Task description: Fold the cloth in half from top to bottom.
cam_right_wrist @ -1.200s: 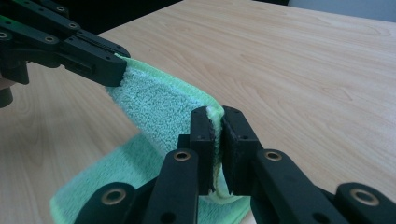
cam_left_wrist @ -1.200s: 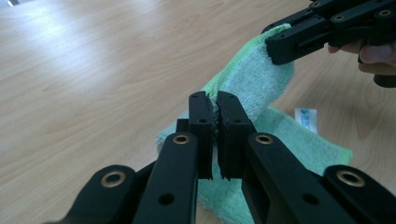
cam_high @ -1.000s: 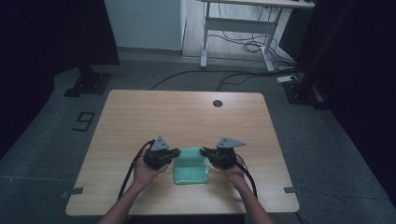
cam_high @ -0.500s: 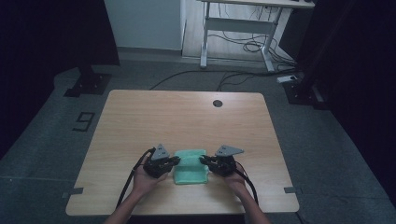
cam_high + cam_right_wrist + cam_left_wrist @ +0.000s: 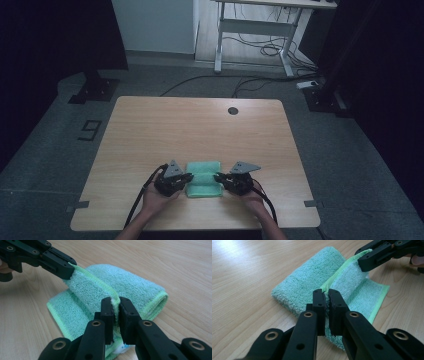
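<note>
A green terry towel [image 5: 204, 178] lies partly folded on the wooden table [image 5: 200, 125], near its front edge. My left gripper [image 5: 189, 176] pinches the towel's left corner, and my right gripper [image 5: 218, 176] pinches its right corner. Along the left gripper's jaws, the towel [image 5: 342, 282] has its top edge raised between my left gripper [image 5: 327, 293], shut on that edge, and the other gripper at the upper right. The right gripper view shows my right gripper [image 5: 115, 301] shut on the towel's [image 5: 120, 290] hem, with a doubled fold lying behind it.
A small dark round hole [image 5: 232, 110] sits near the table's far edge. Beyond the table stand a desk frame [image 5: 255, 35] and loose cables [image 5: 260, 50] on the floor. A dark stand base [image 5: 92, 87] is at the left, beside a floor marking [image 5: 90, 130].
Both hands have come toward the table's front edge and sunk a little, drawing the towel's held edge with them. The towel has shifted nearer to me.
</note>
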Demonstrator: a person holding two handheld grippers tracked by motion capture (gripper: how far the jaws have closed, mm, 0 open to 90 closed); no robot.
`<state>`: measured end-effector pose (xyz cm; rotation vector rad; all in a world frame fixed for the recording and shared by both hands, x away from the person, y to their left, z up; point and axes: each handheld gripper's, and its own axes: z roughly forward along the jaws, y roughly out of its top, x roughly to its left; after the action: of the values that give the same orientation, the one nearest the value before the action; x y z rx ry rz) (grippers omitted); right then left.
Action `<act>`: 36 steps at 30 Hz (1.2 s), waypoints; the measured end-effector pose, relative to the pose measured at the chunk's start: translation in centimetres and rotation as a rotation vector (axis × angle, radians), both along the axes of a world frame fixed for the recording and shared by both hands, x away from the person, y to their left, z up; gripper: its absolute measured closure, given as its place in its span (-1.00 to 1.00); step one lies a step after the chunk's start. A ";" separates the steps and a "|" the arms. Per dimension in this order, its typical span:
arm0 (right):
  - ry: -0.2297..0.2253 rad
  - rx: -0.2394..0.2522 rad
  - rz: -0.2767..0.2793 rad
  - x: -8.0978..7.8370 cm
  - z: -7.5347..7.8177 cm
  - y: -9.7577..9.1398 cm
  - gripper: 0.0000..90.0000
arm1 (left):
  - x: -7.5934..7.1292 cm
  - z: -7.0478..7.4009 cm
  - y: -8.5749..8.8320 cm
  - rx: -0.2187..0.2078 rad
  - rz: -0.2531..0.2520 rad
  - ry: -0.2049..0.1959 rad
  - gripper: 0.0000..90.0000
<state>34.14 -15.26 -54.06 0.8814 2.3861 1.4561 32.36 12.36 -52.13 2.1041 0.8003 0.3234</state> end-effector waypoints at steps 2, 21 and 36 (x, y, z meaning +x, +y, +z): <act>-0.003 0.003 0.001 -0.2 0.0 -0.1 0.82 | -0.1 0.0 0.0 -0.001 -0.001 -0.003 0.87; 0.012 -0.044 0.054 -2.2 -0.9 -0.7 0.63 | -2.1 -1.4 -0.4 0.022 -0.037 -0.002 0.66; -0.011 -0.004 0.019 -2.1 1.7 -1.0 0.13 | -1.3 1.7 0.4 -0.072 -0.026 -0.020 0.06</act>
<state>32.05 -16.24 -52.41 0.8504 2.3953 1.4579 31.09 12.73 -50.43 2.0389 0.7613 0.2972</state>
